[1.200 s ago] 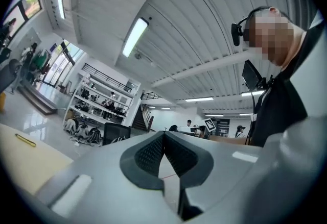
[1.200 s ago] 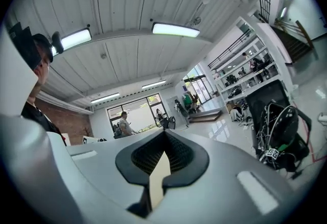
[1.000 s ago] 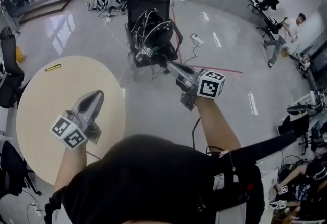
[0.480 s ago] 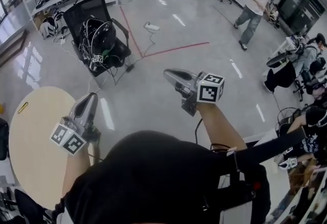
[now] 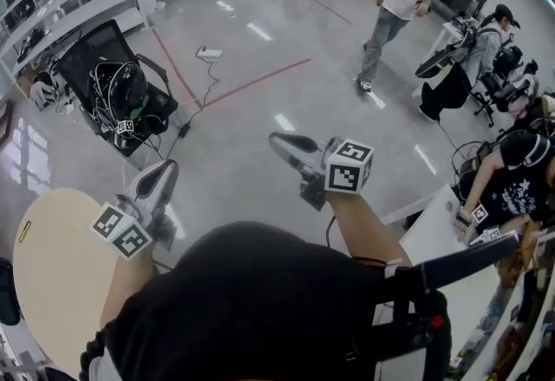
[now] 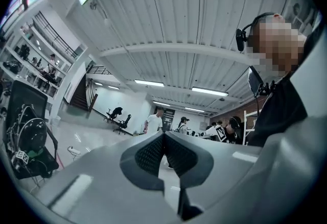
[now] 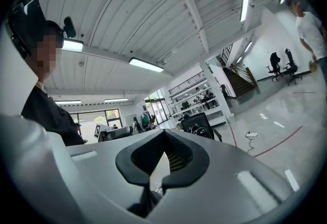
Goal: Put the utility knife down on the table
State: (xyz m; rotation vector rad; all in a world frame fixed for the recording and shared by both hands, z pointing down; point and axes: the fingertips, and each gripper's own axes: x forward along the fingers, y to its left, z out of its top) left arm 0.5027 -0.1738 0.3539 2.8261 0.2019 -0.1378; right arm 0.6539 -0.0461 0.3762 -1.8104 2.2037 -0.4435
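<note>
The yellow utility knife (image 5: 23,231) lies on the round beige table (image 5: 61,266) at the head view's far left edge. Neither gripper holds it. My left gripper (image 5: 164,169) hangs over the table's right rim, pointing away across the floor, its jaws shut with nothing between them. My right gripper (image 5: 277,141) is held out over the grey floor, well right of the table, also shut and empty. In the left gripper view the left gripper (image 6: 163,137) has its pads together. The right gripper view shows the right gripper (image 7: 164,135) the same way.
A black office chair (image 5: 121,93) loaded with cables stands on the floor ahead, a power strip (image 5: 208,52) beyond it. A person (image 5: 395,2) walks at the back. A white desk (image 5: 429,227) and seated people (image 5: 507,175) are at the right.
The head view has swung to the right: table and knife slid to the far left edge, the chair moved left, a walking person came into view. Both grippers swept round, still shut.
</note>
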